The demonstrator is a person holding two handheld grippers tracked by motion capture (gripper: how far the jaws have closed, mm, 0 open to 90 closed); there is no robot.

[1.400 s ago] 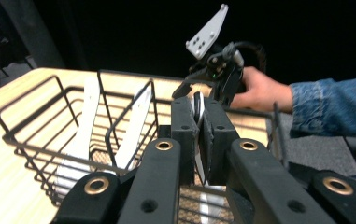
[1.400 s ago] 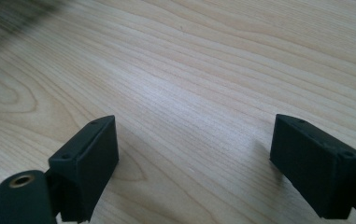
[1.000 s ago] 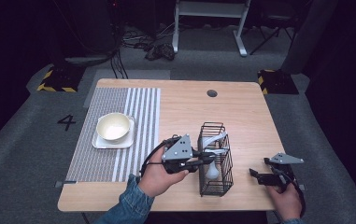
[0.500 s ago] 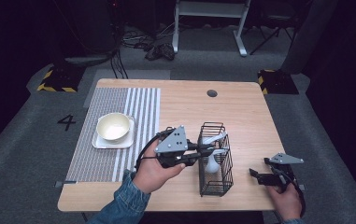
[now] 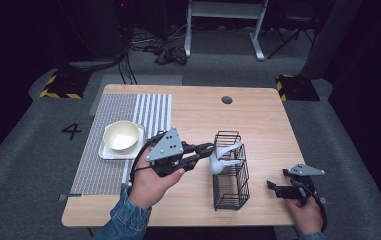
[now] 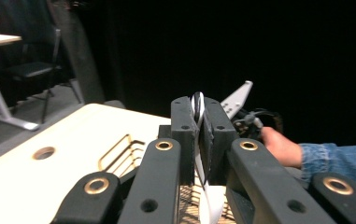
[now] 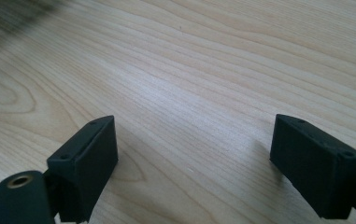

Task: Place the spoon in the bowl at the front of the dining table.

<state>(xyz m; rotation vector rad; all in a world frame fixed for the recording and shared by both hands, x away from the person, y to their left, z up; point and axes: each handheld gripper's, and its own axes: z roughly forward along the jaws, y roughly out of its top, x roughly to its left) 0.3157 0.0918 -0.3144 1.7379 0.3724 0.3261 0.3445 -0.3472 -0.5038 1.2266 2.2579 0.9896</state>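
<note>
A: What does the left gripper (image 5: 205,150) have hold of?

B: A white spoon (image 5: 219,159). In the left gripper view the jaws are clamped flat on its thin handle (image 6: 198,122), the white edge standing up between the two black pads, with more of the spoon running down below them.

A: And where is that spoon relative to the basket?

B: From the high view it sits at the upper left edge of the black wire basket (image 5: 231,172), its rounded end just outside the left wall and the rest slanting across the top toward the far side. Whether it touches the wire I cannot tell.

A: The basket itself?

B: Upright on the wooden table (image 5: 258,115), right of centre, near the person's edge.

A: The other hand?

B: The right gripper (image 5: 274,187) lies low near the table's front right corner, well apart from the basket. In its own view the jaws stand wide apart with bare wood grain between them, gripping nothing.

A: Anything else on the table?

B: A cream bowl (image 5: 122,135) on a square white plate (image 5: 108,152), resting on a striped placemat (image 5: 153,107) at the left.
</note>
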